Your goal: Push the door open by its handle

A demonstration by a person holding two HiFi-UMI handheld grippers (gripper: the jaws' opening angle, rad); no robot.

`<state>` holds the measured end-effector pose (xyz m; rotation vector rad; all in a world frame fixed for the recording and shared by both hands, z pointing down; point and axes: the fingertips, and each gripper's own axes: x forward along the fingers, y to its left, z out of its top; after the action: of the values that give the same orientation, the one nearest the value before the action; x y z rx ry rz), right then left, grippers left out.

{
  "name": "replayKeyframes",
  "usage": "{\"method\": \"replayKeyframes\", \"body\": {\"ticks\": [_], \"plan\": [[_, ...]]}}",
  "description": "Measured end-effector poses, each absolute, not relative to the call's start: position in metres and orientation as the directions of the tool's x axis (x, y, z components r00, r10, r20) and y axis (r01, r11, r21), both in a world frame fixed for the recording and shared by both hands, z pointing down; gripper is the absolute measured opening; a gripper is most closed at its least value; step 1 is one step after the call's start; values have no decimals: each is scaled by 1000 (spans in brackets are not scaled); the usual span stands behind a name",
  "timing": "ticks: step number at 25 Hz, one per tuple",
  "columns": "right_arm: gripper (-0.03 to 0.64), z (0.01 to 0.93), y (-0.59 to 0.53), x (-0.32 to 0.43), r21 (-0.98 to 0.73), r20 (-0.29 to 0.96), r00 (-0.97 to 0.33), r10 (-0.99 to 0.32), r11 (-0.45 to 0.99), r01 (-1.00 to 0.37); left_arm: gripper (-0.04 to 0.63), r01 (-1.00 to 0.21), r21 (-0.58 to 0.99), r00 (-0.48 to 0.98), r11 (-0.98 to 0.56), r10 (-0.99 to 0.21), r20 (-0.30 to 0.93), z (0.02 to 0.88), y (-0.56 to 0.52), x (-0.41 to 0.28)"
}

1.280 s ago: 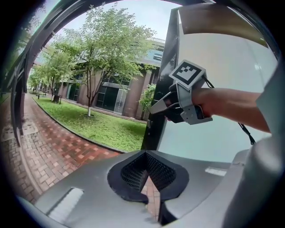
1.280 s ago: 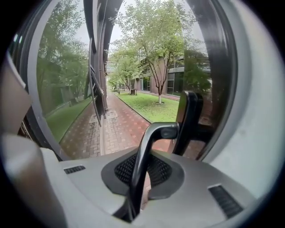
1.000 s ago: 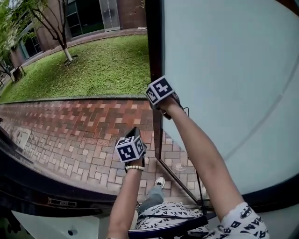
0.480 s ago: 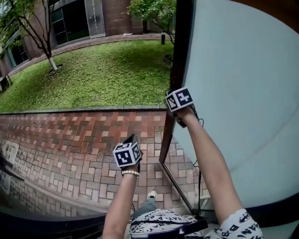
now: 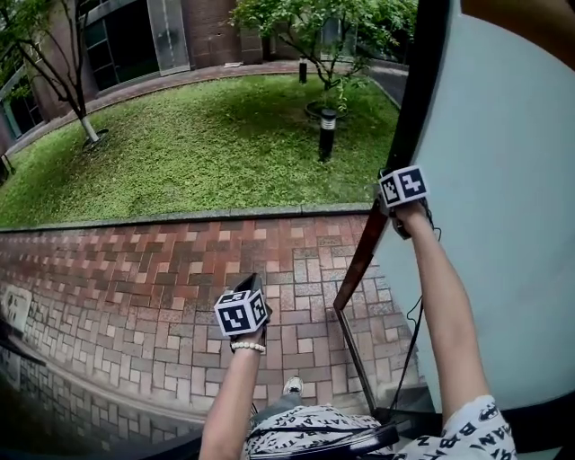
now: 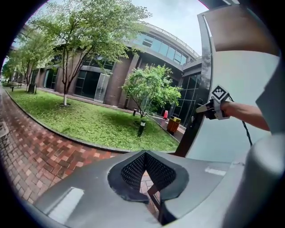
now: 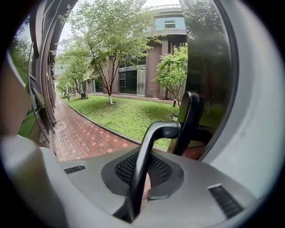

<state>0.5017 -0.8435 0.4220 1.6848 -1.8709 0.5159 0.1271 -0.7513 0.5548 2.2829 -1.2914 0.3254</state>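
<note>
Overlooking brick paving (image 5: 135,269), lawn (image 5: 207,153), open door (image 5: 503,225)

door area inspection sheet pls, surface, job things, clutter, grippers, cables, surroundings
surface: red brick paving underfoot
job's things: door, a pale panel in a dark frame, stands open; black handle
clutter: nothing seen
grippers: right gripper shut on the handle; left gripper shut, empty, apart from the door
cables: black cable hangs beside the right arm
surroundings: lawn, trees, brick building, bollard light
</note>
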Motion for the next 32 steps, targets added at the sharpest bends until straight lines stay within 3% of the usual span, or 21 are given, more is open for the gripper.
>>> {"method": "replayKeyframes", "body": {"ticks": [18,32], "plan": [[5,423,-817,733,136,659,217,-720,-170,-976,-12,-855,304,518,-419,-703,487,587,-800,129],[2,428,-804,756,229,692,298,-658,-193,-954,-12,-838,320,545,-442,-680,490,590,-813,140]]}}
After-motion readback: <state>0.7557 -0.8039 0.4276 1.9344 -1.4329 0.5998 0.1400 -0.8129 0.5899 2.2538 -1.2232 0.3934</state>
